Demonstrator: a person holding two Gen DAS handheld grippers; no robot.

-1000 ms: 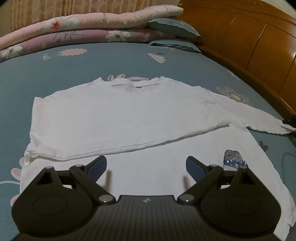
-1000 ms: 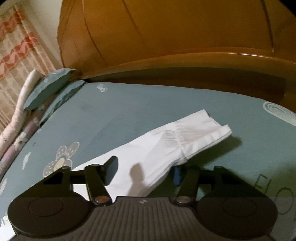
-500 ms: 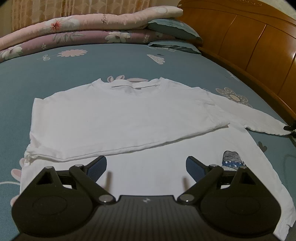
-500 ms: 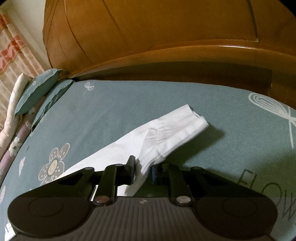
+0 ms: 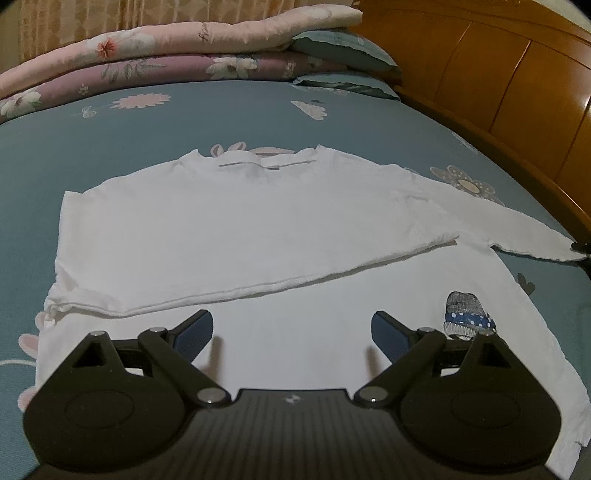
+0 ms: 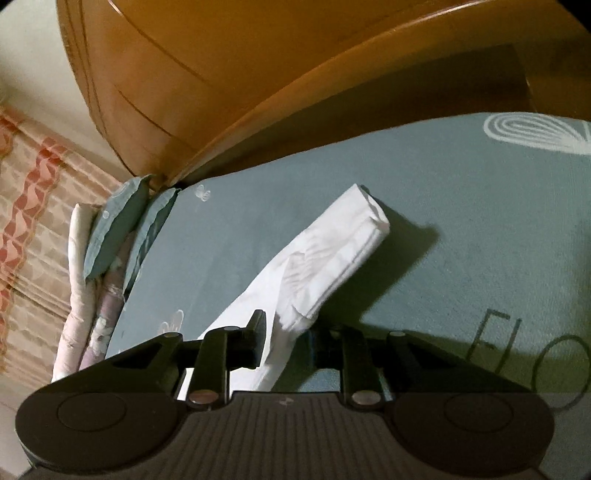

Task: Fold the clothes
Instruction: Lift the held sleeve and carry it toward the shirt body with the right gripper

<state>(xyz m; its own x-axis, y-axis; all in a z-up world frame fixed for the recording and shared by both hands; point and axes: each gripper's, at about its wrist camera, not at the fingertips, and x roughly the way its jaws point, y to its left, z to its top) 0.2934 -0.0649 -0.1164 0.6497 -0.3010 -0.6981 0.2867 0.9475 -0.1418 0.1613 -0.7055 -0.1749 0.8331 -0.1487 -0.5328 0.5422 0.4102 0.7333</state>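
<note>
Left claw (image 5: pixel 291 328): spread wide, with nothing between its blue pads (image 5: pixel 195 330). It hovers over the near, lower part of the white long-sleeved shirt (image 5: pixel 240 221).

The shirt lies flat on the teal flowered bed sheet (image 5: pixel 110 147), hem toward the left wrist camera and neckline away from it. One sleeve is folded across the body and forms a long diagonal edge running from lower left to upper right. A small grey and blue print (image 5: pixel 465 314) sits near the hem on the right side, just beside the right finger of the left claw. The other sleeve (image 5: pixel 517 229) extends outward to the right, toward the wooden bed frame (image 5: pixel 517 110).

Right claw (image 6: pixel 286 332): narrowed and pinching that extended sleeve (image 6: pixel 325 266). The white fabric is bunched and wrinkled between the fingers. The cuff end (image 6: pixel 369 218) projects past the fingertips, lifted clear of the sheet, and casts a dark shadow on the sheet to its right. In the left wrist view, only a dark tip of the right claw (image 5: pixel 581 246) shows at the sleeve end.

Beyond the shirt's neckline lies bare sheet, then two teal pillows (image 5: pixel 340 51) and stacked pink and mauve flowered quilts (image 5: pixel 166 48) against a patterned curtain (image 5: pixel 92 18). The wooden headboard (image 6: pixel 221 74) rises past the sleeve in the right wrist view.
</note>
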